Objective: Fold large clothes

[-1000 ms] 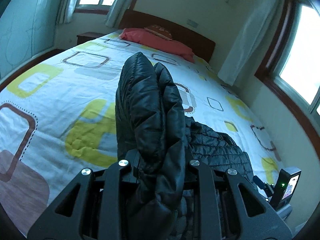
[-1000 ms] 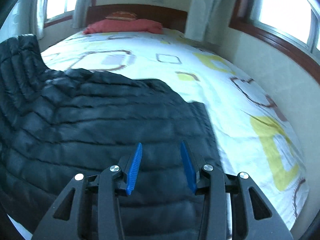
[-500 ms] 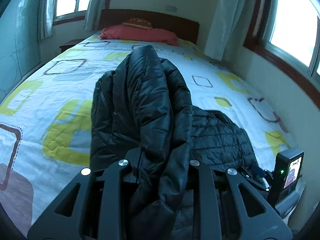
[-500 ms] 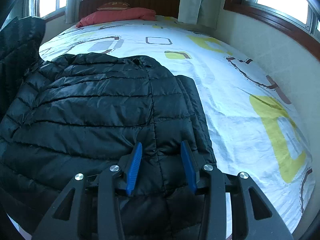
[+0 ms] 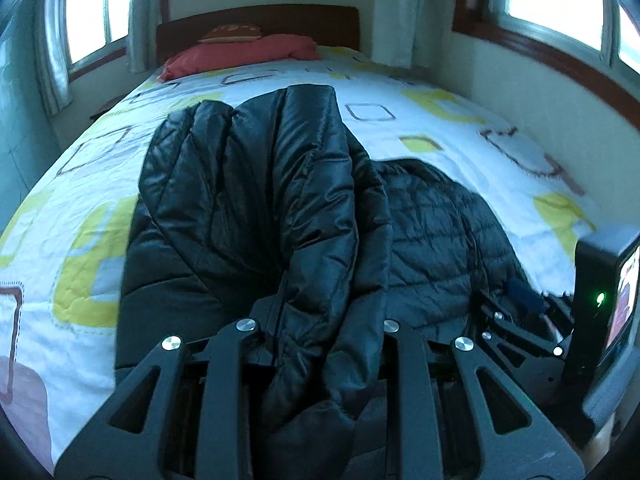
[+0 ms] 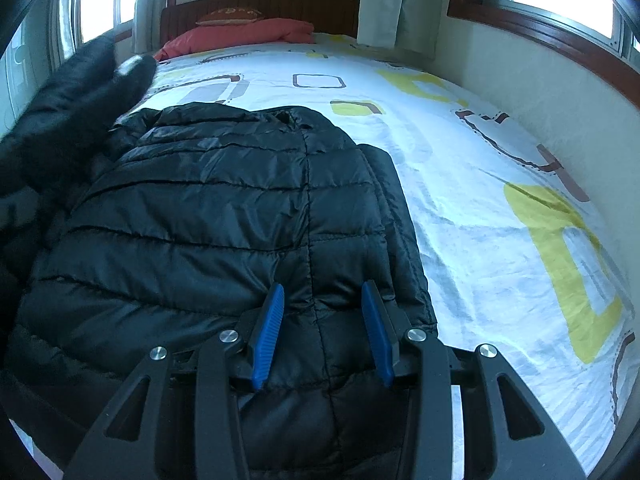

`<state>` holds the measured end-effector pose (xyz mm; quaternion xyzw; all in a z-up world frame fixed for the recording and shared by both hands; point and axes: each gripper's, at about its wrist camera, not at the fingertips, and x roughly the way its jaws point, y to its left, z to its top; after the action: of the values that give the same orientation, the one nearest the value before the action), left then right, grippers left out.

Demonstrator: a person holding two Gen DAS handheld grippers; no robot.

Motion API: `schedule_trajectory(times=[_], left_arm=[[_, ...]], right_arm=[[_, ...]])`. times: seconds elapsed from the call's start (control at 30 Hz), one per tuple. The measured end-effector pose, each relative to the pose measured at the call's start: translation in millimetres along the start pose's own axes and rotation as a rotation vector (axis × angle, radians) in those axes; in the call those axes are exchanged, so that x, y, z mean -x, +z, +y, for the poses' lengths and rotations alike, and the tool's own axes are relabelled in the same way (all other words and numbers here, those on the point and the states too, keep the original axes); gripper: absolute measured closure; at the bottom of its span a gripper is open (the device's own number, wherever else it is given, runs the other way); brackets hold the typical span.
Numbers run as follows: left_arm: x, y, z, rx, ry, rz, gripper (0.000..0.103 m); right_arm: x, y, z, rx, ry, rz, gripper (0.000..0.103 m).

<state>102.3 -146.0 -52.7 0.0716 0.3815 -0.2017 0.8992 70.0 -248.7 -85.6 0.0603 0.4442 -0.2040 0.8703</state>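
Left gripper (image 5: 320, 320) is clamped on a lifted fold of the black puffer jacket (image 5: 256, 200), which otherwise lies on the patterned bedsheet (image 6: 500, 220). Right gripper (image 6: 324, 320), jaws apart, straddles the jacket's quilted seam. No readable writing shows.

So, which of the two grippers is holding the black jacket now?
The left gripper: a bunch of the black jacket is clamped between its fingers. The right gripper stands open over it.

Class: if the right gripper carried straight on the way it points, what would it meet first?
Most likely the black puffer jacket: the right gripper is open with quilted fabric already between its blue pads, though contact is unclear.
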Motion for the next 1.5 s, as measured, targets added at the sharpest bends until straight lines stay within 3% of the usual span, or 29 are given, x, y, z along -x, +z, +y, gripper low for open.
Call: schedule_trajectory(times=[0.23,0.9,0.97,1.13,1.3,1.5], left_arm=[[-16,-12,-26,-0.099,0.019,0.003,0.08],[-20,-33,-36,-0.215,0.059,-0.069,0.08],[-14,-32,-39,-0.222,0.066,-0.076,0.075],[6,-33,-46,-0.218,0.037,-0.099,0.053],[38,-34,-45,-0.216,0.011,-0.127,0.05],[105,-38,-25,-0.194,-0.102,-0.184,0.048]], right_arm=[[-1,-1,-2,-0.001,0.005,-0.003,0.062],[0,-3,-1,-0.002,0.007,-0.002,0.062],[0,-2,-2,-0.006,0.012,0.003,0.062],[0,0,-8,-0.028,0.033,0.016,0.062],[0,0,-7,-0.027,0.025,0.018,0.062],[-1,0,-3,-0.014,0.001,0.016,0.062]])
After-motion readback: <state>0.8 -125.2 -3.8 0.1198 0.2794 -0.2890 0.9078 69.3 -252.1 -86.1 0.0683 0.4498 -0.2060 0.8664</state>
